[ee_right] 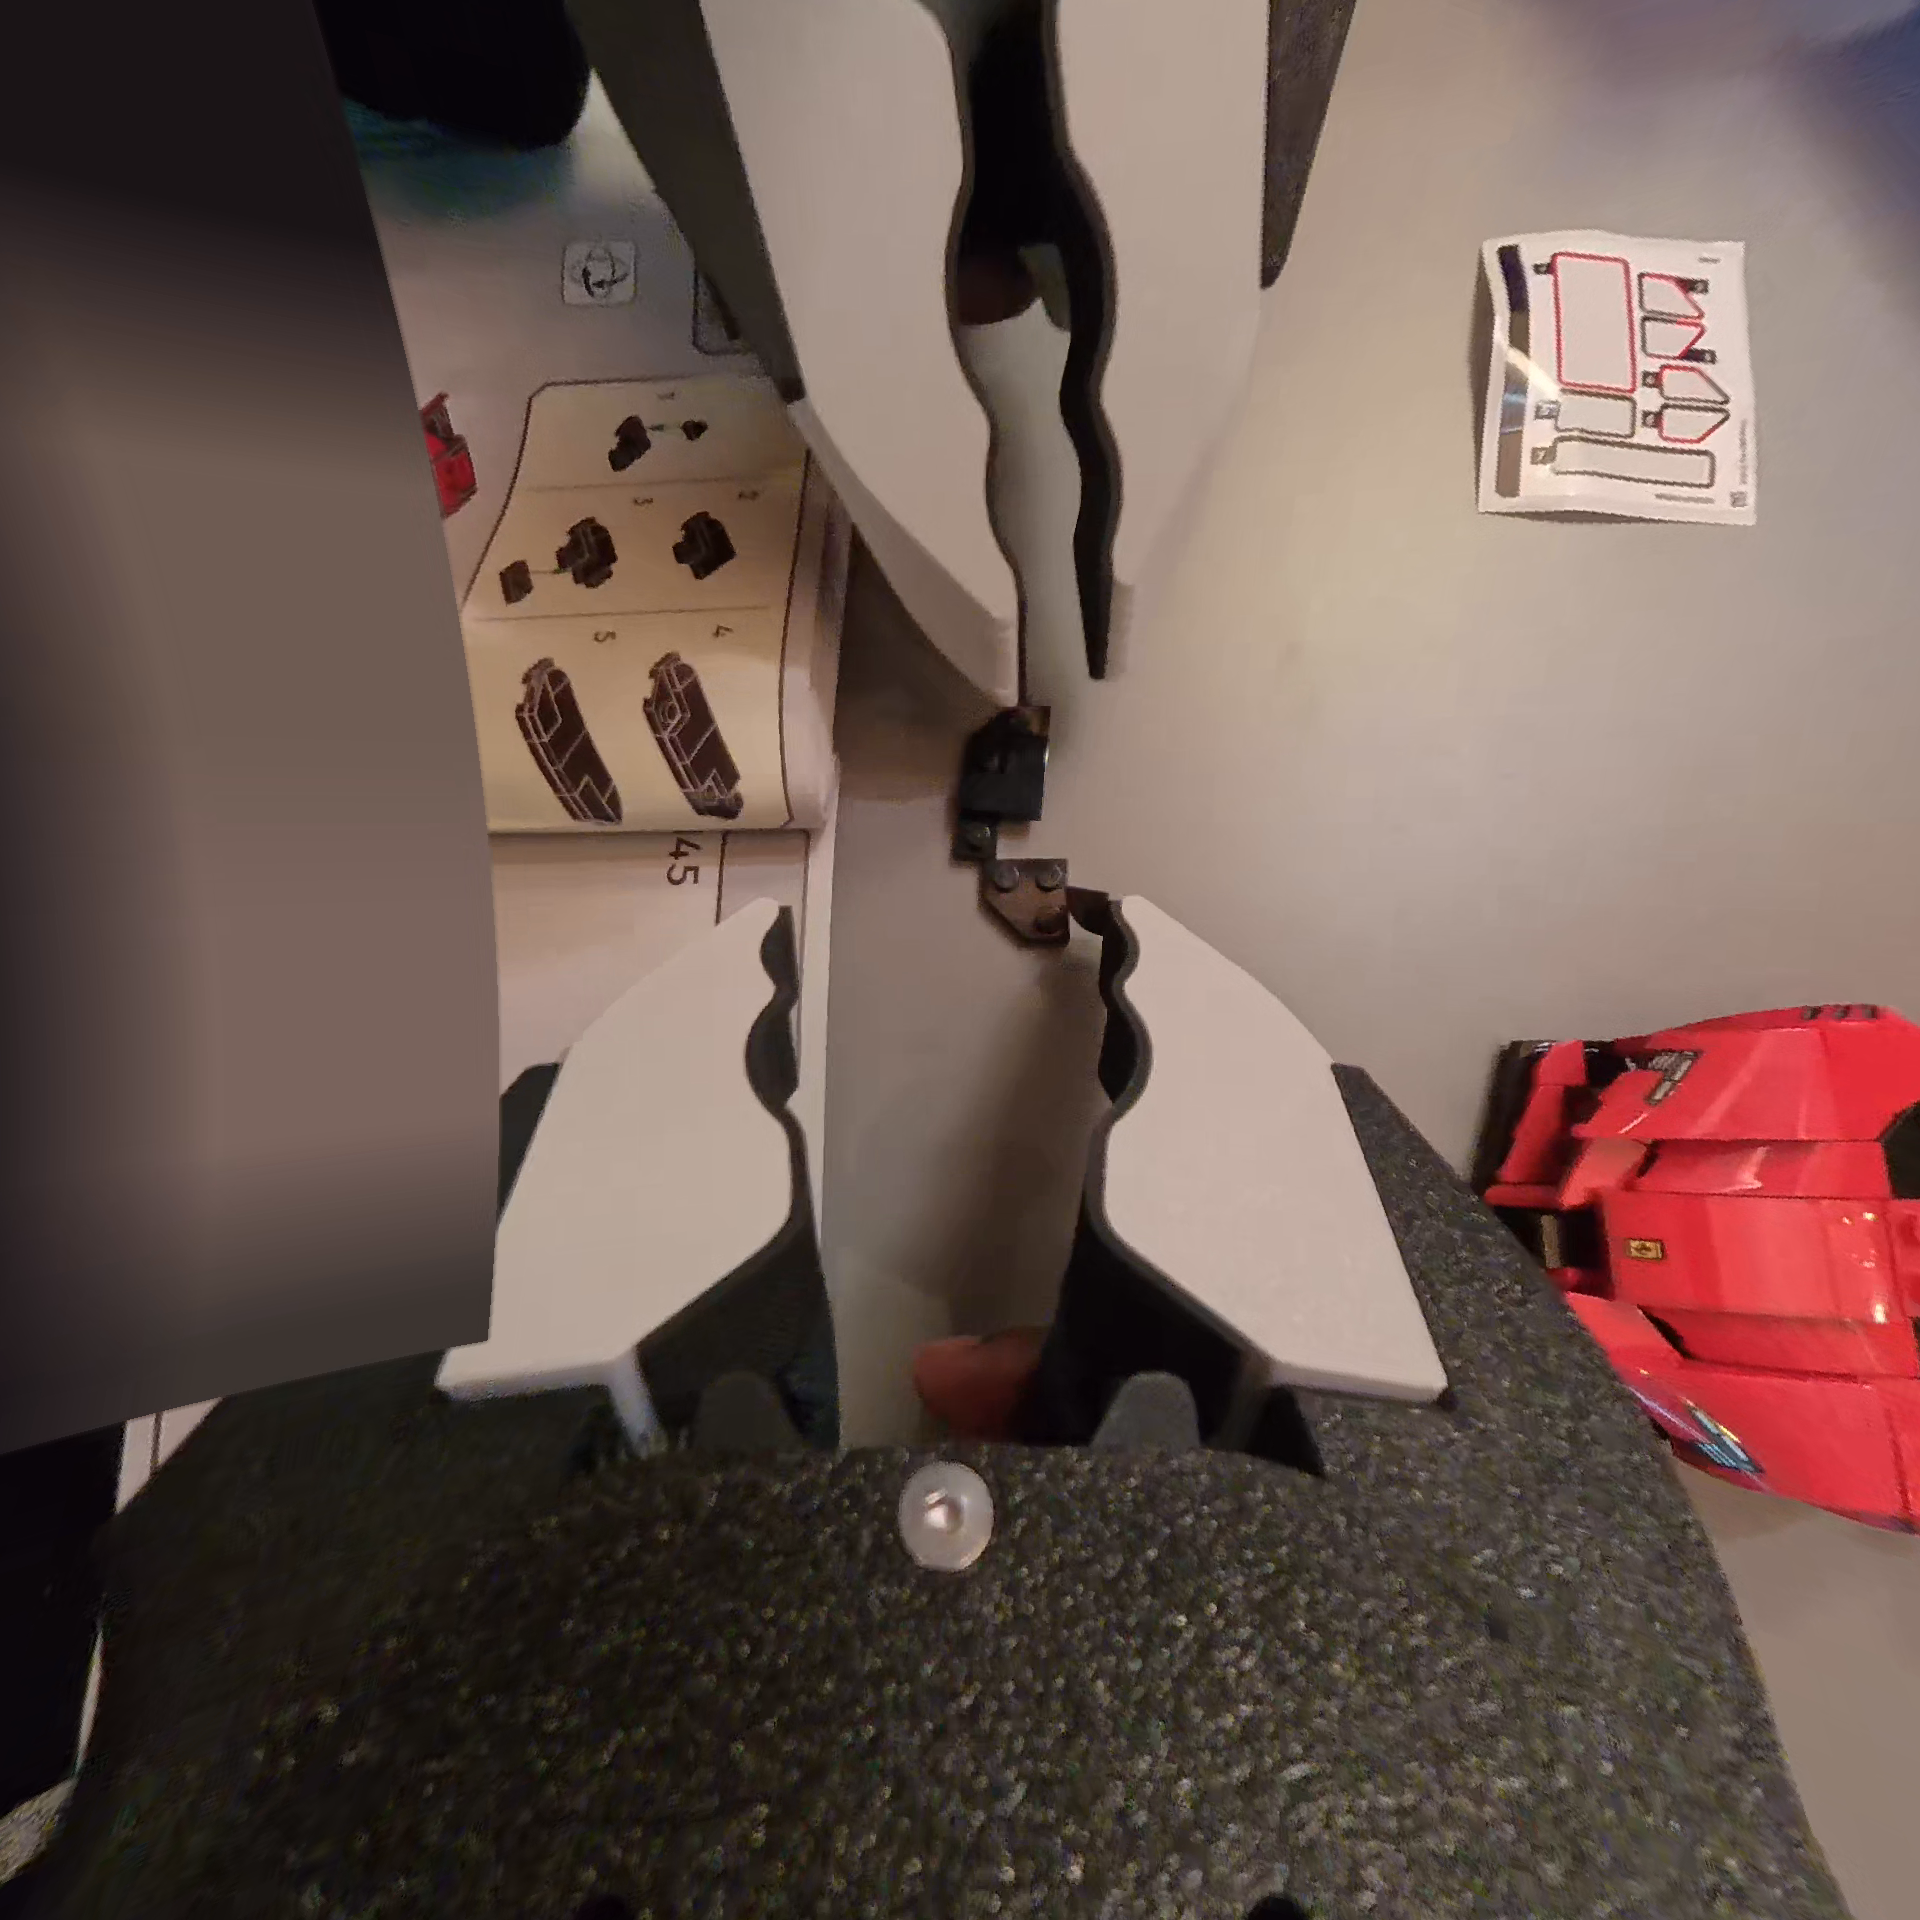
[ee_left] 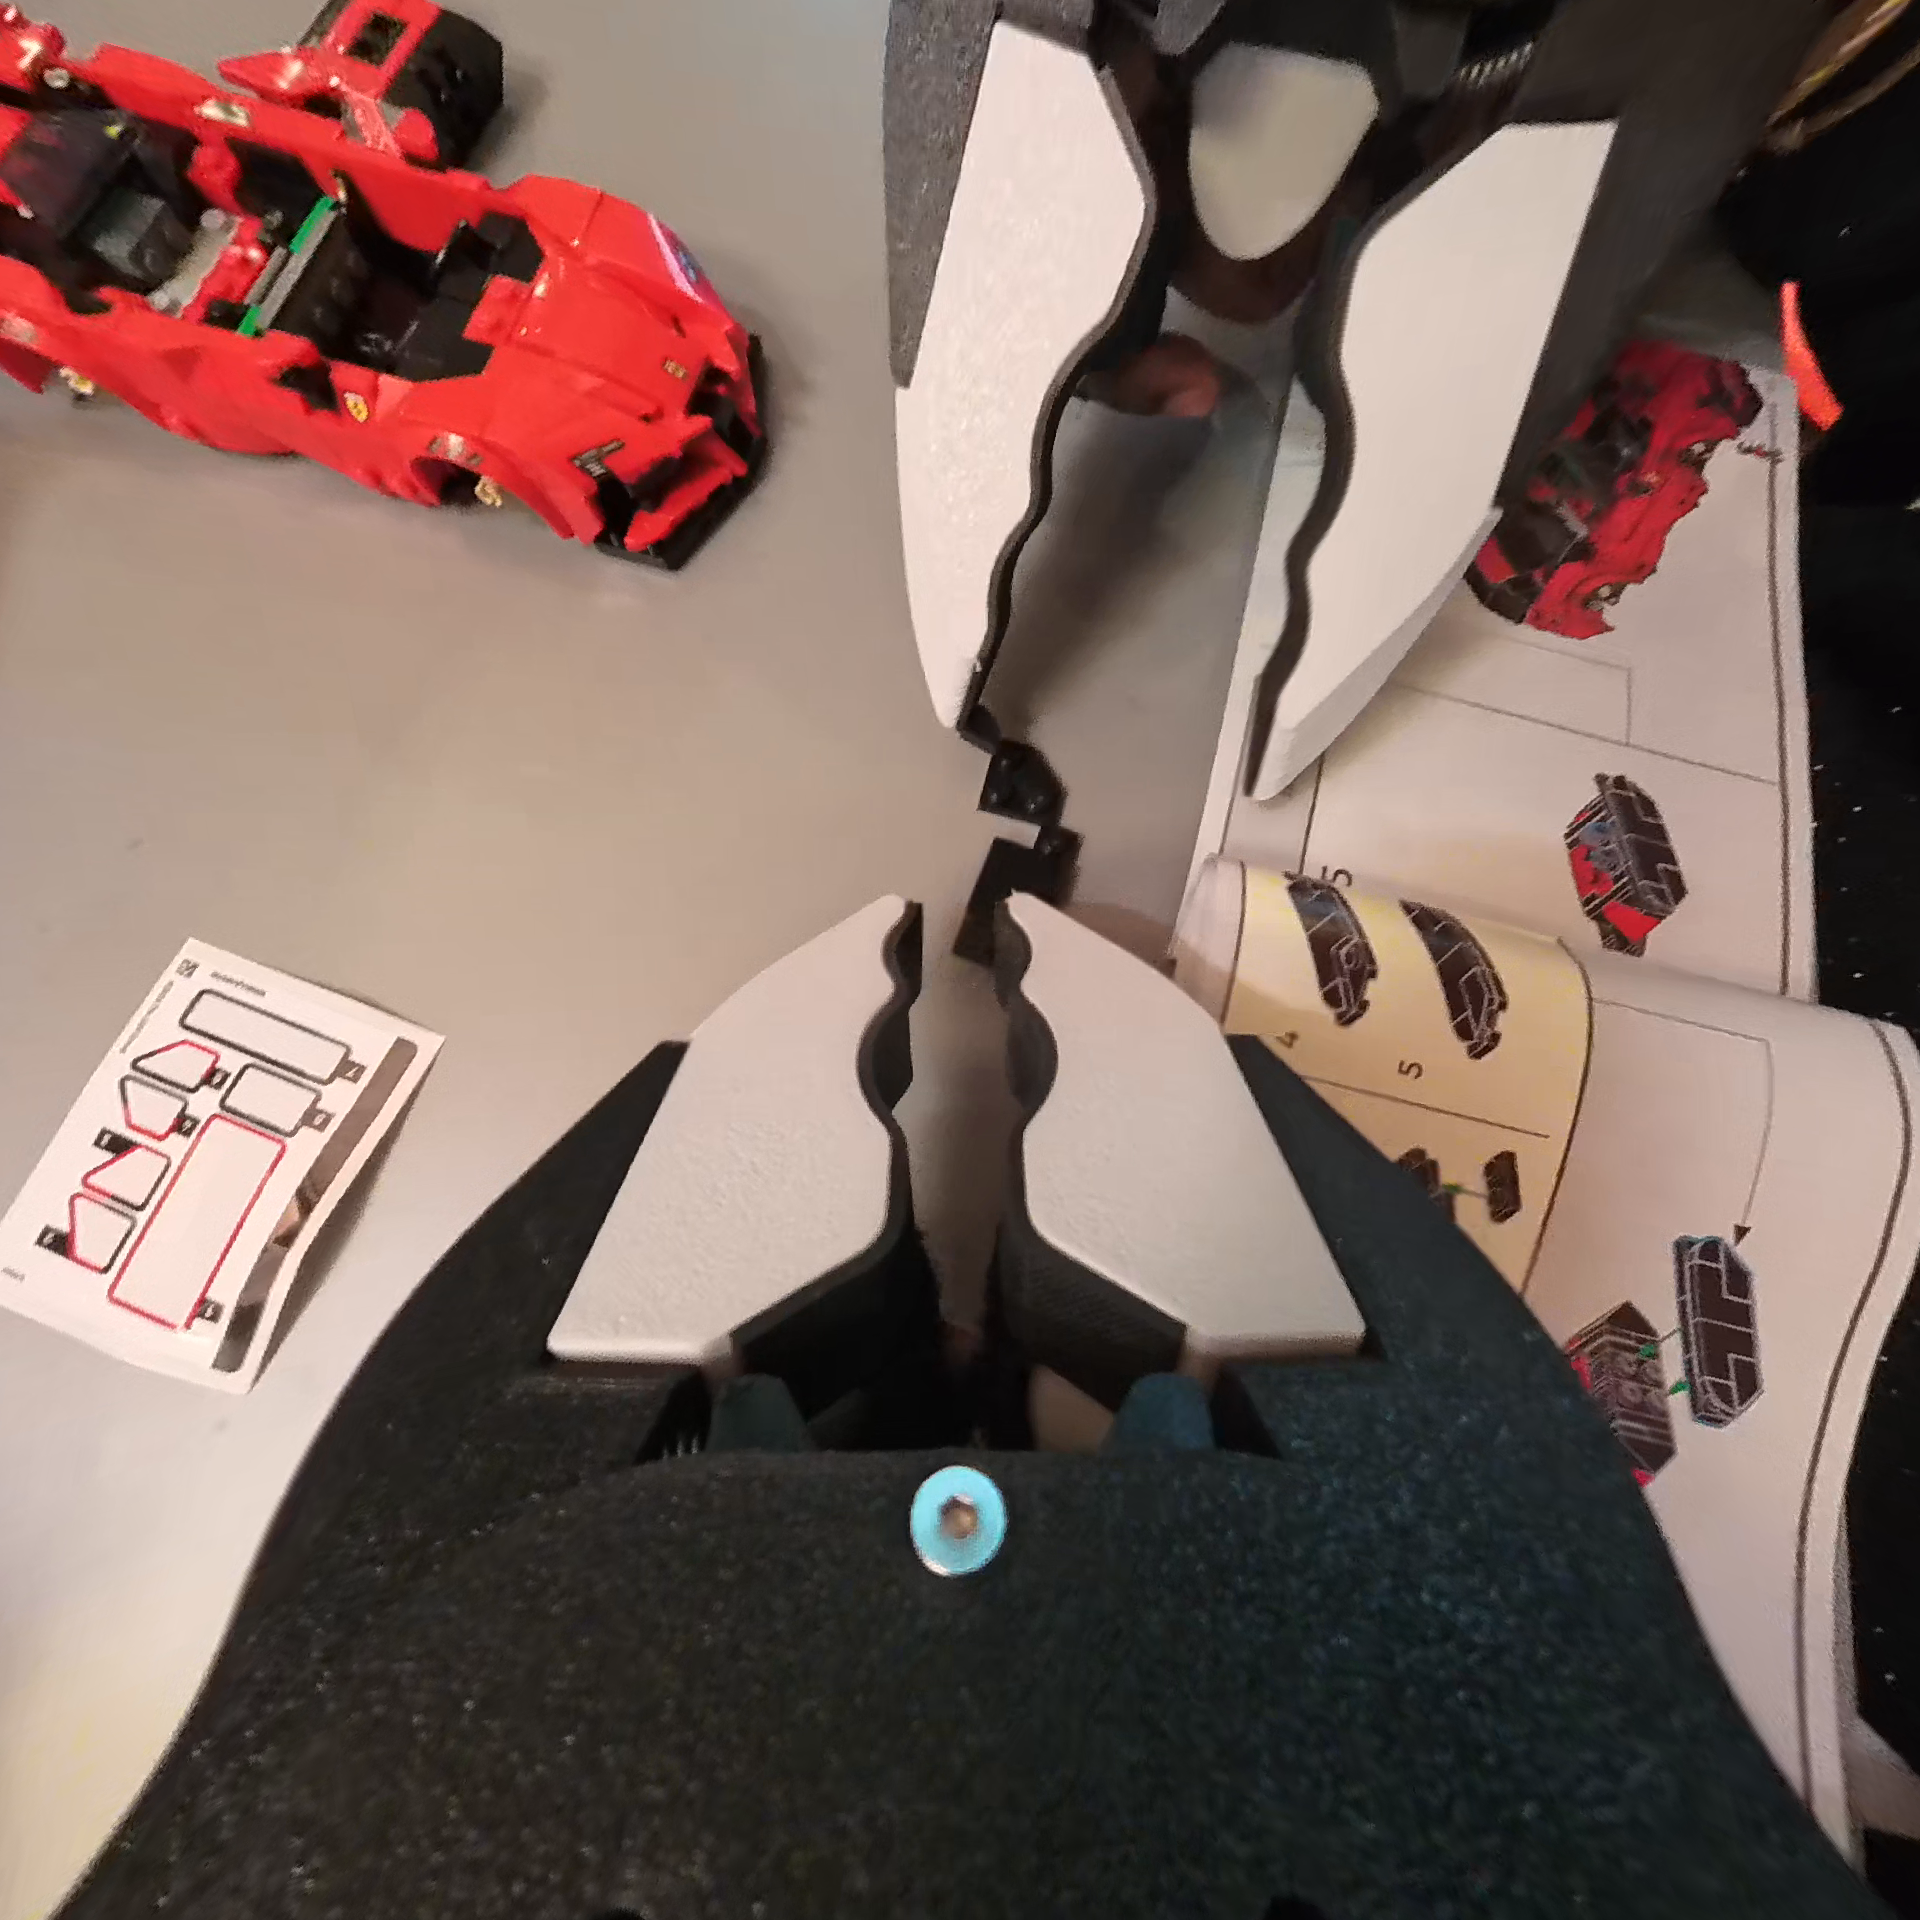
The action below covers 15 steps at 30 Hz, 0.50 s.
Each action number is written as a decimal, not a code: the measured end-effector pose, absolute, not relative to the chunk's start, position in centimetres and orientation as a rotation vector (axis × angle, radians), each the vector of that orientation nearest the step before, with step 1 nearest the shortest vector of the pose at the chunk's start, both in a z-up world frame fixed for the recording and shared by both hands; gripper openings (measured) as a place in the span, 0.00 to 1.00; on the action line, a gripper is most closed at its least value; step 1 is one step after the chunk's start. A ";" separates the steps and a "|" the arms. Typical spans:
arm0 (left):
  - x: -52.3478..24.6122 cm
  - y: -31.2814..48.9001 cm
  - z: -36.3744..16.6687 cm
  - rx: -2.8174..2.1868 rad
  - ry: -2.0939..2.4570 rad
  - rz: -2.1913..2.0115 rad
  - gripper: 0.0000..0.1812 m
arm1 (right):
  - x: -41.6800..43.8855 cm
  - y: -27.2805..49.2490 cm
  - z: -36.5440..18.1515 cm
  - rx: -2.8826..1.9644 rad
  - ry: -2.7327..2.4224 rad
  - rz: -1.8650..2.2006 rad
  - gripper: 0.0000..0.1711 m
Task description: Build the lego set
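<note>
Left wrist view, left to right: white sticker sheet [ee_left: 213, 1164] flat on the grey surface [ee_left: 520, 748], part-built red brick car [ee_left: 364, 281] behind it. Your left tongs [ee_left: 964, 914] are nearly closed, pinching the small black brick assembly [ee_left: 1013, 862] at its near end, held above the surface. Your right tongs [ee_right: 940, 909] are spread wide; one tip touches the assembly's [ee_right: 1013, 821] other end, so no grip there. Open instruction booklet [ee_left: 1507, 1039] lies rightmost.

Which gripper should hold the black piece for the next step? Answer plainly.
Left: the left gripper is shut on the black piece; the right gripper is open, with only one fingertip touching it.
</note>
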State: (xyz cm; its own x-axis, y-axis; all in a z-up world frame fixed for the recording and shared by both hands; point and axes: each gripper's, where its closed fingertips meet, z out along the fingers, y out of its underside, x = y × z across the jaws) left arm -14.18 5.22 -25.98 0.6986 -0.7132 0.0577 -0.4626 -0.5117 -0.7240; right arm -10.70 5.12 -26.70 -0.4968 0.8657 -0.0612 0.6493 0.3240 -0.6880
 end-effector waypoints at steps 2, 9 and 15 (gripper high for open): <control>-14.5 5.2 -26.0 -2.203 0.886 -0.449 0.07 | -10.6 4.9 -26.7 -1.355 -2.308 0.976 0.35; -15.0 5.0 -25.6 -2.204 0.865 -0.433 0.07 | -10.6 4.5 -26.8 -1.310 -2.424 0.925 0.36; -15.2 4.8 -25.7 -2.205 0.875 -0.423 0.07 | -10.1 4.5 -26.9 -1.310 -2.465 0.892 0.36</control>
State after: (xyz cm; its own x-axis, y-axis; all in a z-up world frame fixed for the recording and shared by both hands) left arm -15.16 4.80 -25.68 0.7161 -0.6970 0.0376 -0.4622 -0.5138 -0.7228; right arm -10.10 4.48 -26.94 -0.5826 0.8074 -0.0933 0.6800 0.4213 -0.6001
